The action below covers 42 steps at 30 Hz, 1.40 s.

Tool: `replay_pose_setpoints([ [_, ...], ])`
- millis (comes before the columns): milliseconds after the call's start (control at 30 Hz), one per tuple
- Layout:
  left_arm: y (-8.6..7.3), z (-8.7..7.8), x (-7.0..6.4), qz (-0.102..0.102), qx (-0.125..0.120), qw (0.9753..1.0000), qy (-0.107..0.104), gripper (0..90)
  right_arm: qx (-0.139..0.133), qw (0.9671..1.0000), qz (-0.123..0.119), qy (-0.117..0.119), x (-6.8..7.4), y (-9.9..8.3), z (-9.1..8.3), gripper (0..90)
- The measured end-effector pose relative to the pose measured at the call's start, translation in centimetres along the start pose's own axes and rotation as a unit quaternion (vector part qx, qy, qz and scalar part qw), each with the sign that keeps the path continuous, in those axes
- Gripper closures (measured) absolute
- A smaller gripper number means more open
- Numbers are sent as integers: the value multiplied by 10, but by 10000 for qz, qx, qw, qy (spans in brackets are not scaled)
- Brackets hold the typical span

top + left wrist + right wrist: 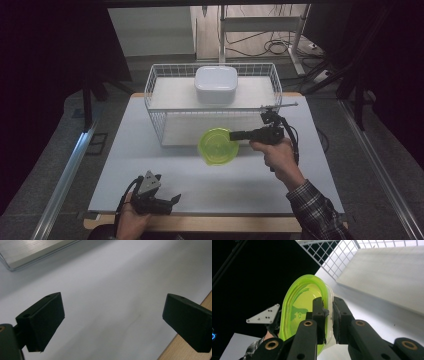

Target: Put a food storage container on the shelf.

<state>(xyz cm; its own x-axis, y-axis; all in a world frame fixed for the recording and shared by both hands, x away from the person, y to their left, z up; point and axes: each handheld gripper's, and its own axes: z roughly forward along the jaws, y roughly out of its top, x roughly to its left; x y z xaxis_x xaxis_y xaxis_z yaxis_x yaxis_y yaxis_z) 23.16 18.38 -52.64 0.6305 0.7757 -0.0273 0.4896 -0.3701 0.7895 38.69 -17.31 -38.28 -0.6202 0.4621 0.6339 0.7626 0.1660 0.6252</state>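
Observation:
A translucent lime-green container (218, 146) hangs just above the white table, in front of the wire basket (156, 82). My right gripper (234, 135) is shut on its right rim. In the right gripper view the two jaws pinch the green container (299, 310) by its wall, one jaw inside and one outside, right gripper (327, 315). A white lidded container (216, 84) rests inside the basket at the back. My left gripper (175, 199) lies near the table's front left edge, open and holding nothing; in its own view the left gripper (112, 320) spans bare table.
The white table top (150, 165) has a wooden front edge (185, 350). The basket wall (337, 255) stands close behind the green container. Metal rails run along both sides of the table, and cables lie on the floor behind.

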Motion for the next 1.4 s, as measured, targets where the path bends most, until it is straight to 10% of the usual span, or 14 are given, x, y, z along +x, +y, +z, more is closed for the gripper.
replay_pose_setpoints([
  [1400, 0, 1, -2, 44, 21, 10000, -42, 25, -899, 9959, -4, -72, 39, 100, -46, 816],
])
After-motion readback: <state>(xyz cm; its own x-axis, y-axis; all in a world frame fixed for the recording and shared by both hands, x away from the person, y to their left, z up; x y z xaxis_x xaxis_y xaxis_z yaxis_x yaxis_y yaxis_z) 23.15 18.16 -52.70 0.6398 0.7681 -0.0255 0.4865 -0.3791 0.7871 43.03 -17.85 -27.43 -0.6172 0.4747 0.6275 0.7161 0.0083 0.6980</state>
